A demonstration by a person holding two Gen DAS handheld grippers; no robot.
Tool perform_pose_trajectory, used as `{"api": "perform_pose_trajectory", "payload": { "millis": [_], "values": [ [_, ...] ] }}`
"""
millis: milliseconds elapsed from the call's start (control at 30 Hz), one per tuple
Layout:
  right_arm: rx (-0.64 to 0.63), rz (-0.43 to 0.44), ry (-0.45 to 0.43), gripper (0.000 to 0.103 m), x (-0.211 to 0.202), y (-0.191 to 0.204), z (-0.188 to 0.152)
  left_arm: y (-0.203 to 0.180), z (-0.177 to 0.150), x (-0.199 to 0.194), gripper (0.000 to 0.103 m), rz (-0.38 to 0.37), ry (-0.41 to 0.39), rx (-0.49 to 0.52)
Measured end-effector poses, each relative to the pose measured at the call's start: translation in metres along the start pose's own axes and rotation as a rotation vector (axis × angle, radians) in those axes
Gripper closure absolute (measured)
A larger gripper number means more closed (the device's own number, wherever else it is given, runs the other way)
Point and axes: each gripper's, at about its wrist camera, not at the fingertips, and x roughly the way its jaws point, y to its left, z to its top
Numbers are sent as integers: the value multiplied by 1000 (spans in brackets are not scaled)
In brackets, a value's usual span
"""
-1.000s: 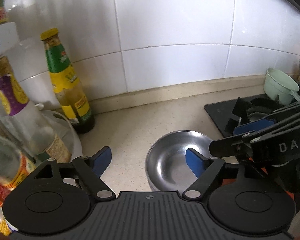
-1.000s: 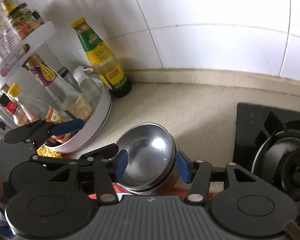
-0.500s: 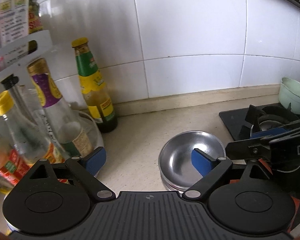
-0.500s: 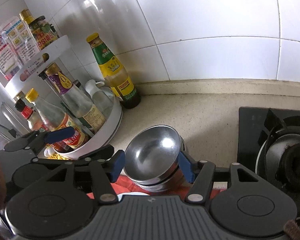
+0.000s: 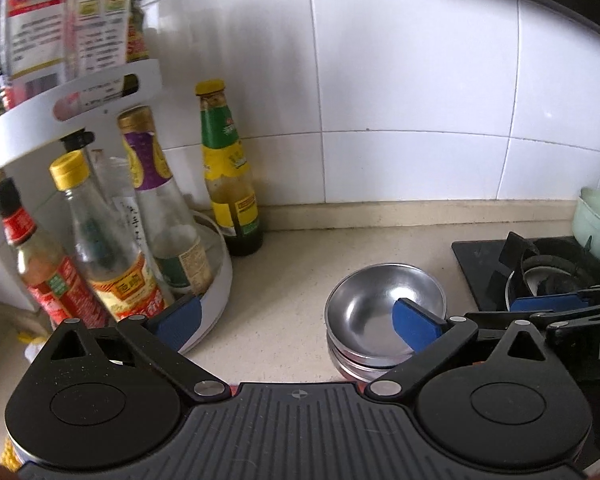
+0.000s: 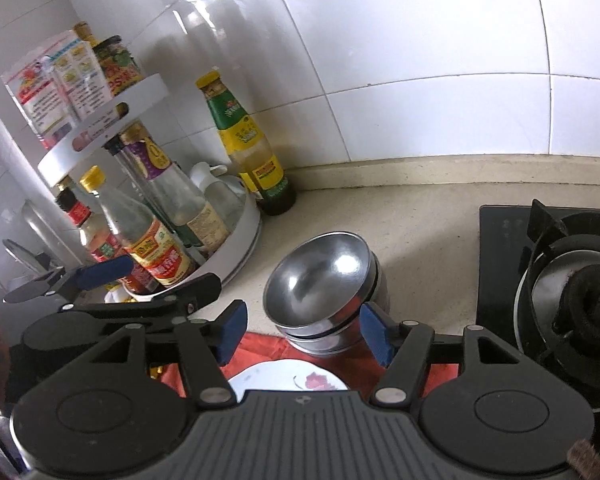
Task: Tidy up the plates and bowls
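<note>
Bowls: a stack of steel bowls [image 6: 324,296] sits on the beige table [image 5: 300,288], between the turntable rack of bottles [image 5: 216,304] and the black gas hob [image 6: 500,264]; the top bowl lies tilted on the ones beneath, not fully nested
Handling, as I judge it: thin polished metal, so light and stiff, not fragile, but slick under rubber pads and apt to clatter or skate if nudged
Where to take hold: across the rim of the top bowl, one pad inside and one outside, or pads on opposite outer walls just below the rim; the curved wall lower down would let it squirt out
Left gripper [image 5: 296,322]: fingers spread as wide as they go and just been opening, nothing between them; its right blue pad [image 5: 414,328] shows in front of the top bowl, whether it touches I cannot tell
Right gripper [image 6: 304,332]: fingers partly spread and just been opening; the stack stands between the pads, the left pad [image 6: 230,330] clearly apart from it, the right pad [image 6: 374,334] very near the wall, no pinch seen
Plate: a white plate with a red flower [image 6: 288,378] lies on a red cloth [image 6: 360,364] nearer the camera, just before the stack
Surface: speckled stone, level, dry, smooth enough for metal to slide
Room: white tiled wall close behind; a green-labelled sauce bottle [image 5: 230,176] stands in the corner; a pale green cup [image 5: 596,224] sits beyond the hob; the burner grate is near the stack's right side
</note>
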Motion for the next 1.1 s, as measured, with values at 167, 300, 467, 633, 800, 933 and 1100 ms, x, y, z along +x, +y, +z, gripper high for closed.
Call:
{"api": "perform_pose_trajectory", "payload": {
  "millis": [167, 300, 467, 633, 800, 933, 1100],
  "values": [
    [-7, 7, -22, 44, -7, 3, -5, 4, -4, -5, 0, 7, 2, -24],
    [-11, -1, -37, 44, -13, 9, -7, 9, -3, -7, 0, -9, 2, -35],
    [3, -17, -55, 44, -11, 19, -9, 20, -4, -8, 0, -33, 14, -24],
    [16, -35, -67, 40, -7, 33, -16, 31, -7, -11, 0, -56, 23, -10],
    [33, -55, -86, 36, -7, 44, -22, 42, -10, -13, 0, -74, 32, -4],
    [43, -66, -101, 36, -10, 52, -26, 49, -12, -16, 0, -89, 26, 0],
    [49, -84, -110, 35, -13, 60, -31, 54, -15, -21, 0, -108, 17, 0]
  ]
}}
